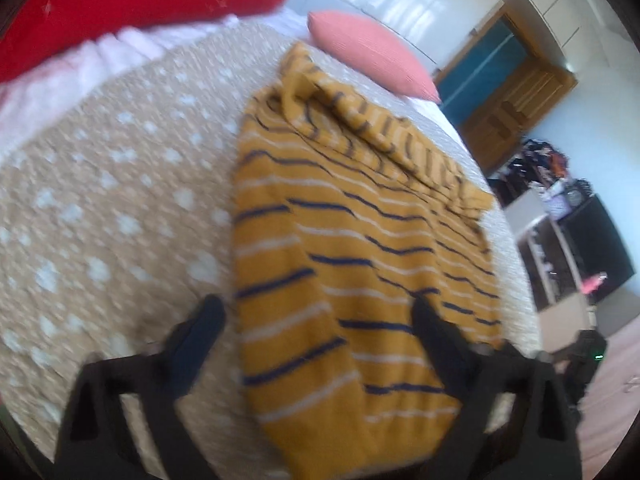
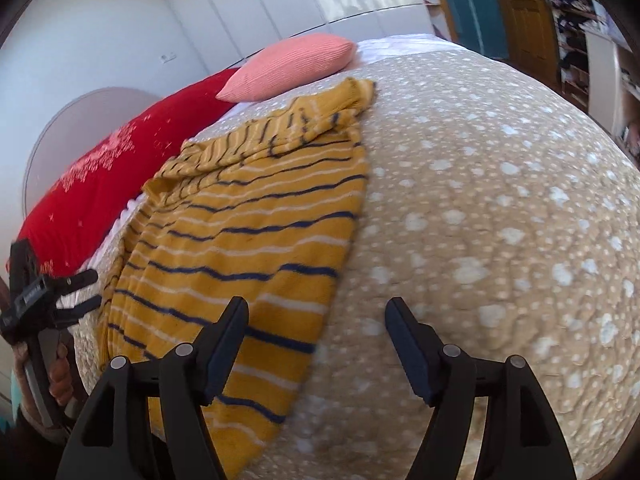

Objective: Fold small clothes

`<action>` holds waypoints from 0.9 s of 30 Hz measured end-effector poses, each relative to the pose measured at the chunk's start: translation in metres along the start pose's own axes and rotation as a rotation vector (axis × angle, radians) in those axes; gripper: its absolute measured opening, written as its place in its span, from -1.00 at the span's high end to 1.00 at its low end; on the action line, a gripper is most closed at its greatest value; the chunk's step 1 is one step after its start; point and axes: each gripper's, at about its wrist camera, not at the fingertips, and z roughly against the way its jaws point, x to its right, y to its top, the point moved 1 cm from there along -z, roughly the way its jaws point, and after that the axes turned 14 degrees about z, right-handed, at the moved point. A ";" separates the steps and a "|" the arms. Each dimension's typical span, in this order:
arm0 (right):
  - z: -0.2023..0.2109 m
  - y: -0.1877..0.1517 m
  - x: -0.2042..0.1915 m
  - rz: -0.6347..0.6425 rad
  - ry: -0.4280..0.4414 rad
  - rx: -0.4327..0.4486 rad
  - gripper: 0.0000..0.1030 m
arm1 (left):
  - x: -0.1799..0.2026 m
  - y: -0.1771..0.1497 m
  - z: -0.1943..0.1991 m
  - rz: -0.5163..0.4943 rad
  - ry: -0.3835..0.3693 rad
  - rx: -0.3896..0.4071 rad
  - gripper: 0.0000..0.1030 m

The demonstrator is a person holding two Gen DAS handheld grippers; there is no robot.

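Note:
A mustard-yellow sweater [image 1: 340, 240] with navy and white stripes lies on the bed, folded lengthwise, its sleeve laid across the top. It also shows in the right wrist view [image 2: 248, 232]. My left gripper [image 1: 316, 316] is open and empty, its fingers astride the sweater's near hem. My right gripper [image 2: 316, 316] is open and empty, above the sweater's right edge and the blanket. The left gripper also shows at the far left of the right wrist view [image 2: 80, 292], open.
The bed carries a tan blanket with white spots [image 2: 500, 220]. A red pillow [image 2: 120, 168] and a pink pillow [image 2: 292, 66] lie at the head. A wooden door [image 1: 516, 100] and cluttered shelves [image 1: 560, 208] stand beyond the bed's edge.

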 end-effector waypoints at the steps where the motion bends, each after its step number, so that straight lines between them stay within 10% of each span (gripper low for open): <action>1: -0.003 0.001 -0.007 0.015 0.016 -0.003 -0.48 | 0.000 -0.001 -0.001 0.008 0.012 -0.007 -0.38; 6: -0.016 0.004 -0.040 0.077 0.087 0.000 -0.48 | 0.000 -0.002 -0.002 0.023 0.026 -0.007 -0.38; 9: -0.017 0.003 -0.041 0.045 0.105 0.017 -0.48 | 0.011 -0.007 -0.009 -0.030 0.033 -0.021 -0.80; 15: -0.011 -0.010 -0.027 -0.074 0.171 0.049 -0.48 | 0.035 -0.031 -0.025 -0.231 0.207 0.029 -0.92; 20: -0.003 -0.021 -0.030 -0.044 0.148 0.040 -0.43 | 0.017 -0.031 -0.005 -0.230 0.154 0.040 0.14; 24: 0.004 -0.028 -0.031 -0.046 0.192 0.044 -0.44 | 0.001 -0.029 0.006 -0.181 0.078 0.001 0.18; 27: 0.004 -0.033 -0.034 -0.060 0.261 0.053 -0.44 | 0.004 -0.037 0.006 -0.188 0.055 -0.017 -0.17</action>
